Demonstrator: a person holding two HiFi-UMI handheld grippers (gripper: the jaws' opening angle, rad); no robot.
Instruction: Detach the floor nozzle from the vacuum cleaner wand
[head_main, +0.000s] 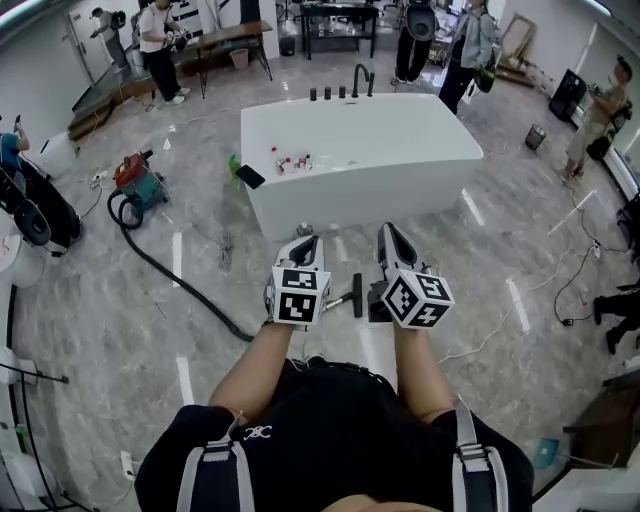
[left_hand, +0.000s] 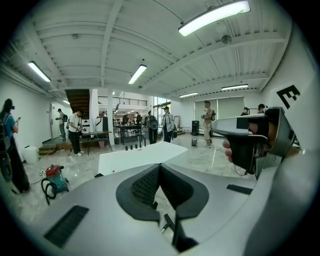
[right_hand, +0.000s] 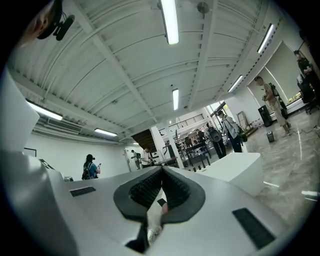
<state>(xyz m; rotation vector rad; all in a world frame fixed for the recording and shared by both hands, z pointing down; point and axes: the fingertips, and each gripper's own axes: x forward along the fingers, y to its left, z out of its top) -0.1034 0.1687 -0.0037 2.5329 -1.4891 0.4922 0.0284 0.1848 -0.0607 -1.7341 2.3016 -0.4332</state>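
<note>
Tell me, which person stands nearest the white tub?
The person in the grey jacket, right at the tub and its far right corner. The others stand farther off.

A glossy grey marble floor (head_main: 120, 300) is carrying a white bathtub (head_main: 360, 160) near its middle. At the left, a red and teal vacuum cleaner (head_main: 140, 180) is sitting on it, its black hose (head_main: 175, 275) snaking across. Thin cables (head_main: 570, 290) are trailing at the right.

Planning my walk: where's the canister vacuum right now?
In the head view, the canister vacuum stands on the floor at left, left of the white bathtub.
</note>
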